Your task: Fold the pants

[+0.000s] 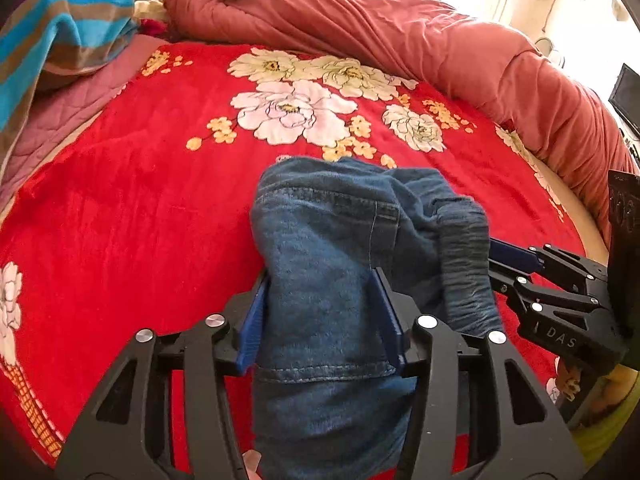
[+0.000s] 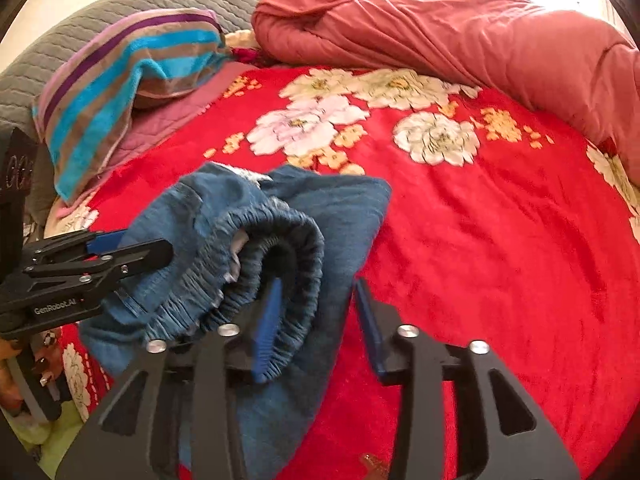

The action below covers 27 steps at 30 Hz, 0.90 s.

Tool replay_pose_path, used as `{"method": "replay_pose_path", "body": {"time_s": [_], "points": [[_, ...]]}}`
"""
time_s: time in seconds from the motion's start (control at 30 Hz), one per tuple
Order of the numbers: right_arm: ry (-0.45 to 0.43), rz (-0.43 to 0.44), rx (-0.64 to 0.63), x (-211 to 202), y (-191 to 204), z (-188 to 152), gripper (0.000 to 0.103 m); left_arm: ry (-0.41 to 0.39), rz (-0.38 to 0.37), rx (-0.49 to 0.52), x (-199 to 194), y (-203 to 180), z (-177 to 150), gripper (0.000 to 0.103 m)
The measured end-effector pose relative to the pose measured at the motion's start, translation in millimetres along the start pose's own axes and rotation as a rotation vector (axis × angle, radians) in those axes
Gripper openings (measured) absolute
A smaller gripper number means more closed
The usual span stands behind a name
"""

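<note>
So the jeans [image 1: 332, 264] sit bunched right at the tips of both grippers, on the near part of the red floral blanket [image 1: 140, 200]. In the left wrist view the left gripper [image 1: 324, 320] has denim running straight up between its blue pads – jaws partly spread, the cloth fills the gap, but I can't tell if the pads actually press on it. In the right wrist view the right gripper [image 2: 316, 320] is part open too: its inner finger is tucked into the rolled elastic waistband [image 2: 272, 248], while the outer finger stands clear over bare blanket, so that's no pinch. The key thing is that the bundle's long axis runs away from the grippers, toward the big flowers, with the waistband on the right hand's side and the leg fabric on the left's. My guess is the next move is letting go and smoothing – the open stretch of blanket lies just beyond. Further back there's a striped towel [image 2: 120, 80], and a rolled pink quilt [image 1: 400, 40] along the far edge.
</note>
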State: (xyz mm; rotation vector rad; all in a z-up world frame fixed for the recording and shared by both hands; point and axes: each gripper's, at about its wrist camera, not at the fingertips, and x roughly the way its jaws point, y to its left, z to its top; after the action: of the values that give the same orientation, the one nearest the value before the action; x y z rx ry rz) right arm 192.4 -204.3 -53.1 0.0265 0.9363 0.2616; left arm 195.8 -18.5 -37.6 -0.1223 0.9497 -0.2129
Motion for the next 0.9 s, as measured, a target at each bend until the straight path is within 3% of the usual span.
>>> {"method": "replay_pose_path", "body": {"time_s": [0.43, 0.77, 0.9], "points": [[0.034, -0.032, 0.067, 9, -12, -9, 0.063, 0.012, -0.021, -0.029, 5, 10, -9, 0.053], [0.004, -0.043, 0.097, -5, -17, -13, 0.084, -0.020, -0.014, -0.033, -9, 11, -9, 0.059], [-0.015, -0.052, 0.094, -16, -15, -16, 0.084, -0.027, -0.014, -0.038, -17, 12, -11, 0.064]]}}
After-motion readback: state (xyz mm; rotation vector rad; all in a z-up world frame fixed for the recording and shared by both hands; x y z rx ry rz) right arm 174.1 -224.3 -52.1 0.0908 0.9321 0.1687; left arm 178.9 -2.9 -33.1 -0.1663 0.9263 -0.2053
